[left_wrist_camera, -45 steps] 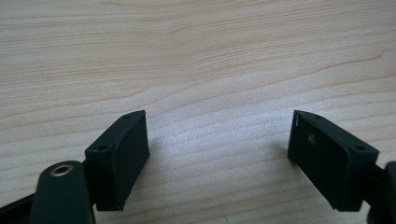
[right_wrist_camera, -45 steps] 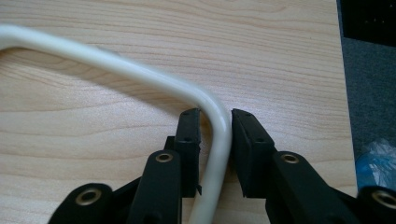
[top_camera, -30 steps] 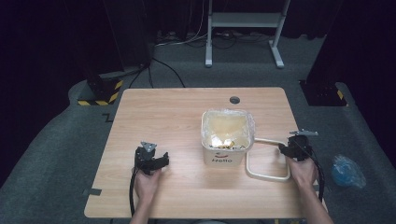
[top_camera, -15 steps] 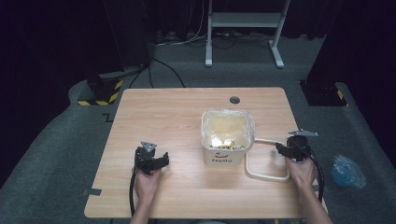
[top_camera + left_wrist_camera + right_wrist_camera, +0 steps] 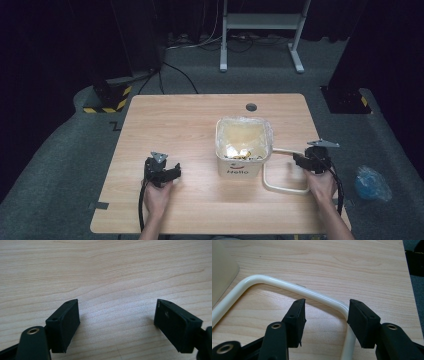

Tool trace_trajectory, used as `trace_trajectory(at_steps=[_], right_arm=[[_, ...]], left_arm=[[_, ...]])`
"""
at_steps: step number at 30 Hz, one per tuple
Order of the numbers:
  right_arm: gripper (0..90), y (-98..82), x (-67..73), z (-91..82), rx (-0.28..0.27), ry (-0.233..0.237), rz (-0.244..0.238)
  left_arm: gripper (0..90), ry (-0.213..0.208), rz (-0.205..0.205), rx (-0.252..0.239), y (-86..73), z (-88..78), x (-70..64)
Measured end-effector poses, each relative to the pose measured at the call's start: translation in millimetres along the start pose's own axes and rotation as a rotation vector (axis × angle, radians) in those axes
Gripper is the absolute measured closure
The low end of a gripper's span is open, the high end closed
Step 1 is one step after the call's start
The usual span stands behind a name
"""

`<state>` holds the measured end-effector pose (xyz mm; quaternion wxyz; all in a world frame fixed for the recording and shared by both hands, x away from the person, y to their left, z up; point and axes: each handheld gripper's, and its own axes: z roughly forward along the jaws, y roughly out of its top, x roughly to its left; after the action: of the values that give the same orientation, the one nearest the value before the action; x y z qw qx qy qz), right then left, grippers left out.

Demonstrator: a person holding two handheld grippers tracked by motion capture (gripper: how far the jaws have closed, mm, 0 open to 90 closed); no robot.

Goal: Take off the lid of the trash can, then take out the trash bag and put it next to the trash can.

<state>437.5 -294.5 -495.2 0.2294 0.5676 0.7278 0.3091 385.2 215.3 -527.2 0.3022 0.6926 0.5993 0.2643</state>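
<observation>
The right tongs [image 5: 325, 320], just opening, stood apart at a corner of the bucket's white handle [image 5: 287, 287], flat on the worktop [image 5: 190, 125] near its right edge. The left tongs [image 5: 116, 325] gaped over bare wood.

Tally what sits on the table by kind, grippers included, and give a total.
Bins: 1, a cream bin lined with a clear bag.
Handles: 1, a cream handle lying flat beside it.
Grippers: 2, left gripper and right gripper.
Total: 4.
</observation>
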Motion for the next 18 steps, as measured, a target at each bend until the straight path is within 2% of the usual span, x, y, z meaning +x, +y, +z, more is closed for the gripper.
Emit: trace_trajectory(at_steps=[5,18], right_arm=[[48.0,-1.4,0.9,-0.8,-0.008,0.017,0.010],[47.7,1.7,10.2,-5.9,-0.033,0.050,-0.007]], left_arm=[[20.6,0.000,-0.001,0.001,0.0,0.0,-0.1],[20.6,0.000,0.000,0.000,0.0,0.0,0.0]])
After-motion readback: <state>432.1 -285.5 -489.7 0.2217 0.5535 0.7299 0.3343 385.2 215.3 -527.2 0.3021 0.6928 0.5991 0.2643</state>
